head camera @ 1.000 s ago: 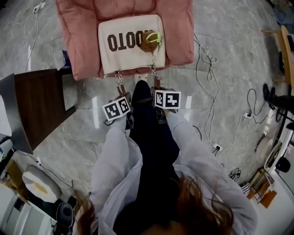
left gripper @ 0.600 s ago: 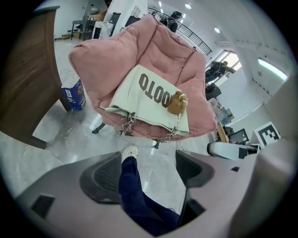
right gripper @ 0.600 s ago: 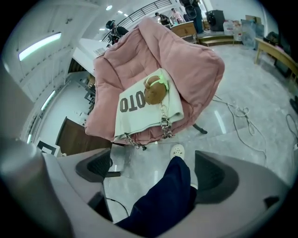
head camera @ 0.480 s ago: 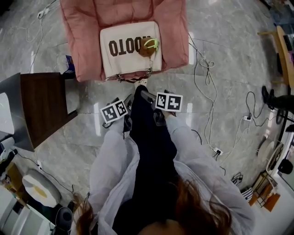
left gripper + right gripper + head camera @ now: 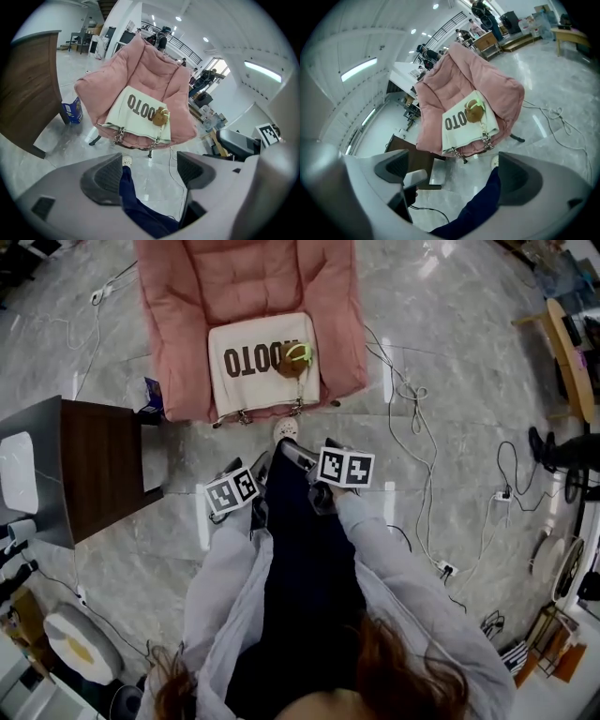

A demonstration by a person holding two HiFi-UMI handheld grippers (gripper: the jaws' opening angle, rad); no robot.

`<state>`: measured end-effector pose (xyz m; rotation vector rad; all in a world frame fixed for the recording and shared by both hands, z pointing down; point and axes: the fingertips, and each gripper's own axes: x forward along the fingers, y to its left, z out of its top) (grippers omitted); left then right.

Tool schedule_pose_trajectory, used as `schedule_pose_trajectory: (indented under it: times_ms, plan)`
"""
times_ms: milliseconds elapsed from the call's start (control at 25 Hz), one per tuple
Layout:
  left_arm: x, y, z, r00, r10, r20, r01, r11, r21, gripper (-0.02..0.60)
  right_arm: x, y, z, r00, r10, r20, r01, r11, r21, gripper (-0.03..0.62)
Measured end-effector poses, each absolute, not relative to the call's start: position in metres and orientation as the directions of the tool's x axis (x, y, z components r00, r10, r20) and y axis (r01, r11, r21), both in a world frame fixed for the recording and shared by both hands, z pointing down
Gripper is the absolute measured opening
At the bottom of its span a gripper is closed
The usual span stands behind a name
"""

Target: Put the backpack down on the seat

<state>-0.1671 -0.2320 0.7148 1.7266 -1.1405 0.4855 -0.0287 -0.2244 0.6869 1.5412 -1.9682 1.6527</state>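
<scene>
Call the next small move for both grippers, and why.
Probably draw both back, clear of the pink armchair. The cream backpack lies flat on its seat, chain straps hanging over the front edge. The jaws of the left gripper and right gripper have just been opening, nothing between them.

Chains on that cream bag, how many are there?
2. Both dangle off the backpack's front edge over the pink seat: one chain on the side nearer the wooden table, the other below the brown plush charm. More may be hidden underneath.
</scene>
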Motion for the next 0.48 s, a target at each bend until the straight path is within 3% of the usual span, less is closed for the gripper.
schedule_pose_trajectory:
  times_ms: [480]
  plan:
    - [-0.155, -0.227, 0.626, 0.585, -0.537, 0.607, -0.797, -0.241, 0.554, 0.37, -0.013, -0.214, 0.601, -0.444, -0.717, 0.537, -0.787, 0.026, -0.616, 0.592]
